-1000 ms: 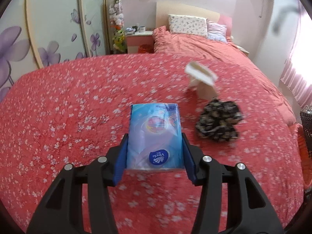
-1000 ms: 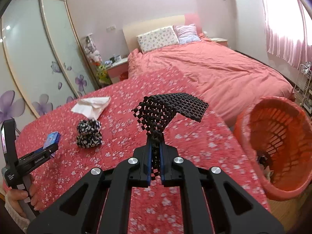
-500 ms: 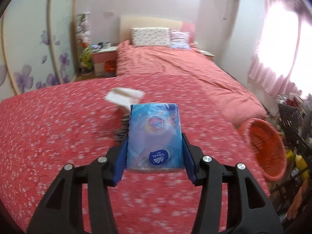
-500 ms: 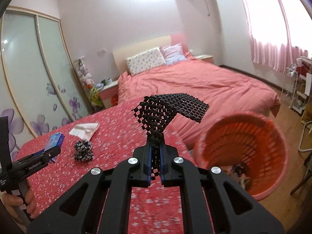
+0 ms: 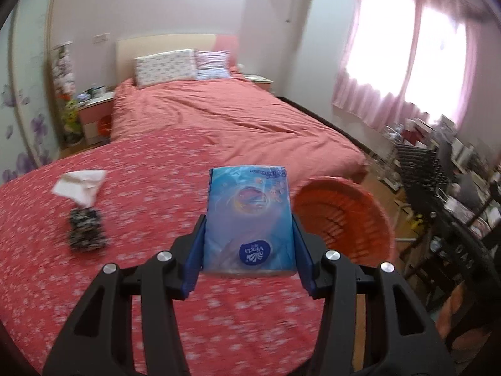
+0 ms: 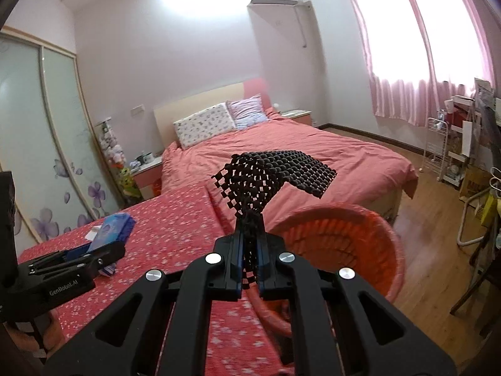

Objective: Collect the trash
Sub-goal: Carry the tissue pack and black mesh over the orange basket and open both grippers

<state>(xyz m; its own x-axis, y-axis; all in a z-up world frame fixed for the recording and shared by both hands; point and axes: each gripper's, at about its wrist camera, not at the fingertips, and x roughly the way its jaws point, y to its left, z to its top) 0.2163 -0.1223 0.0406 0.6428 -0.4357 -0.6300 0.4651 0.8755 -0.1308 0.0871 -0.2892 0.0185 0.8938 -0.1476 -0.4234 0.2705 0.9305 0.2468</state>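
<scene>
Left gripper (image 5: 249, 250) jaws clamped on a blue tissue pack (image 5: 249, 219), held flat above the red floral tabletop (image 5: 141, 188). Pack's far end points toward the orange basket (image 5: 350, 216), just right of it and beyond the tabletop edge. Right gripper (image 6: 250, 260) jaws pinched tight on a black mesh piece (image 6: 272, 172), which sticks up and folds over to the right, above the basket's near rim (image 6: 344, 238). Crumpled white tissue (image 5: 81, 185) lies on the tabletop, far left; black-and-white patterned wad (image 5: 85, 232) just in front of it, touching or nearly so. Pink bed (image 5: 219, 116) behind. Left view blurred.
</scene>
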